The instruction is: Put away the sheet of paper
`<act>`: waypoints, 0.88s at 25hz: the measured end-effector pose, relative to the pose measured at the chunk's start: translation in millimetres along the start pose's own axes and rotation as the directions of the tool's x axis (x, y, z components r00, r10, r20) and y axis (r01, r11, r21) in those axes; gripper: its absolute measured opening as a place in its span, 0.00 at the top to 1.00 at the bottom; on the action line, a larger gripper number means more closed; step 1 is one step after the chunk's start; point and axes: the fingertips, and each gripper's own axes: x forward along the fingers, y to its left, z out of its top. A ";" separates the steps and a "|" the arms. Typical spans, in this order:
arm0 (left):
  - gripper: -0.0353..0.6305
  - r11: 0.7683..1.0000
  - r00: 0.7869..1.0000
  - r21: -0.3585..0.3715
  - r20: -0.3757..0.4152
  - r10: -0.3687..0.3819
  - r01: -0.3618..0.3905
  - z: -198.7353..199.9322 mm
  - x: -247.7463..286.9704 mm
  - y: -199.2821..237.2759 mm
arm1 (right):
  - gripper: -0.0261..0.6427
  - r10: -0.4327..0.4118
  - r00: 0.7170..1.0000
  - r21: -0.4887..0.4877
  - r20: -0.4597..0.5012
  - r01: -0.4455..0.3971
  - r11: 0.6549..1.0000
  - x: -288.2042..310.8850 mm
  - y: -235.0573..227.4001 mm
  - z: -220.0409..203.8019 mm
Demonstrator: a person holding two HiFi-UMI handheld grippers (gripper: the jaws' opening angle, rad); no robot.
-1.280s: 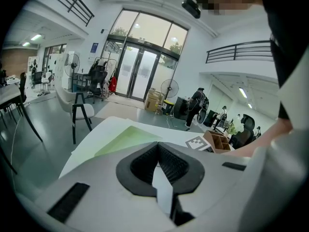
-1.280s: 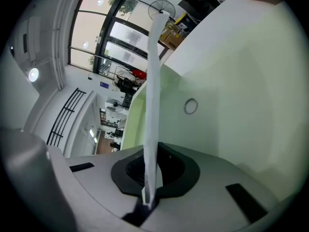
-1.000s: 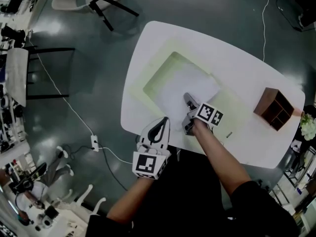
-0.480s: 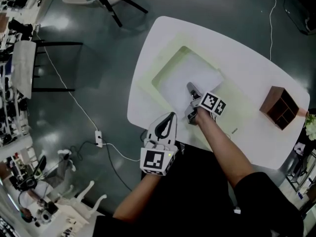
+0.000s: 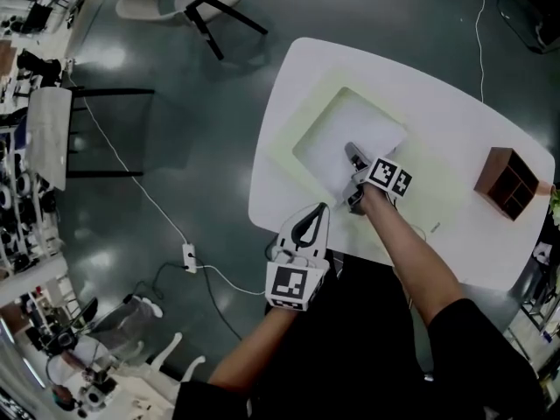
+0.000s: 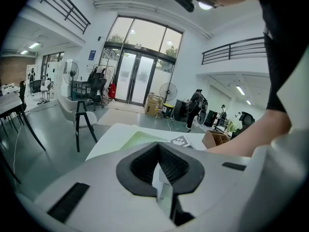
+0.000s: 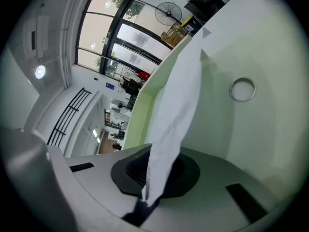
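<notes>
The sheet of paper (image 5: 346,129), light and limp (it bends away from the pinch), is best held at its edge toward the table's (image 5: 437,103) near edge, where the right gripper (image 5: 353,154) nips it; the left gripper (image 5: 319,210) is pressed together, empty.

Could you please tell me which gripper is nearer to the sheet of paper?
Right. The right gripper is clamped on the near edge of the sheet of paper; the left gripper sits at the near edge of the table, clear of the sheet.
</notes>
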 end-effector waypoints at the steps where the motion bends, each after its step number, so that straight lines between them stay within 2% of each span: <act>1: 0.94 1.000 1.000 -0.004 -0.001 0.003 -0.003 -0.7 -1.2 3.5 | 0.96 -0.001 1.000 -0.002 -0.005 0.001 1.000 3.5 0.9 -0.3; 11: 0.94 1.000 1.000 -0.011 -0.008 -0.006 0.006 -3.5 -3.4 21.1 | 0.96 0.004 1.000 -0.027 -0.022 -0.004 1.000 21.5 9.9 -3.8; 22: 0.94 0.998 0.998 0.008 -0.013 -0.059 0.059 4.7 7.8 26.9 | 0.96 0.024 0.999 -0.024 -0.021 -0.025 0.999 35.5 21.9 -4.5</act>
